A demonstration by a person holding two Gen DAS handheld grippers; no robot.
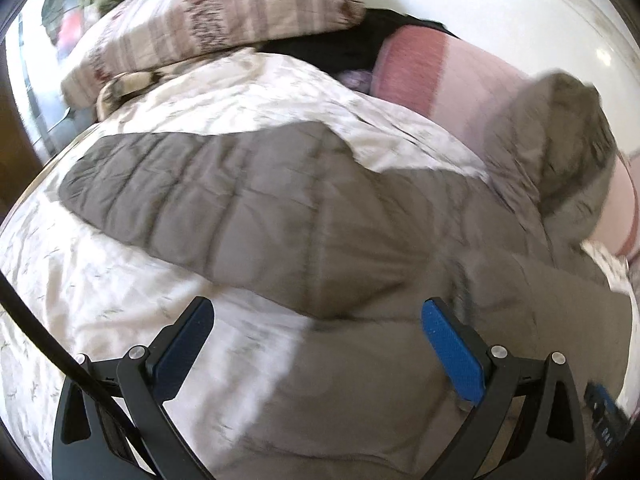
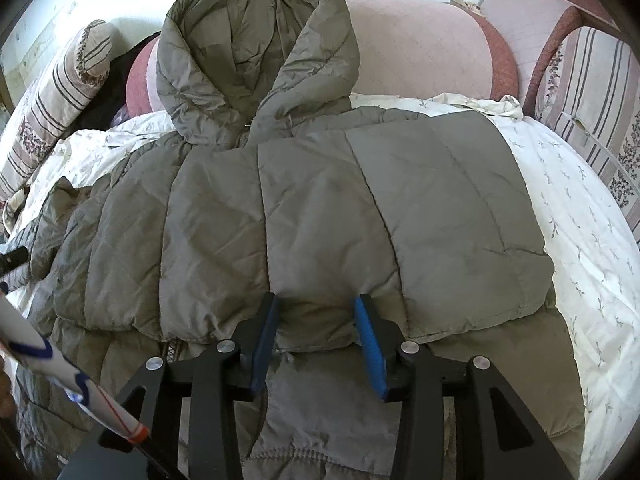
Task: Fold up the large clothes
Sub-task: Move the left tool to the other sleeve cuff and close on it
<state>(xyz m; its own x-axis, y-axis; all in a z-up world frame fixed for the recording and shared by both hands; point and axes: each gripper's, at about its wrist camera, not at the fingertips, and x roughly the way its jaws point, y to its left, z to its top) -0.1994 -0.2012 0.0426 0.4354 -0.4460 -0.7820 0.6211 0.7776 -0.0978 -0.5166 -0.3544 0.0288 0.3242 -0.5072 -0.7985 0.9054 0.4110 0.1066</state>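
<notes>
Quilted jacket (image 2: 304, 216): on the bed (image 2: 580, 248), right sleeve folded across. Right gripper (image 2: 316, 344) fingers part-open astride the cuff; left gripper (image 1: 316, 356) open, empty. Risk: puffy fold springs back.

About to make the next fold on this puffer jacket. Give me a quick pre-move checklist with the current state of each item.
1. Left tongs open and empty: ok.
2. Right tongs clear of the jacket: not ok, the folded sleeve's edge lies between the pads; whether pressed, cannot tell.
3. One sleeve folded across the body: ok.
4. Other sleeve folded in: not ok, spread on the bedsheet.
5. Hood flat: not ok, propped against the pink cushion.
</notes>
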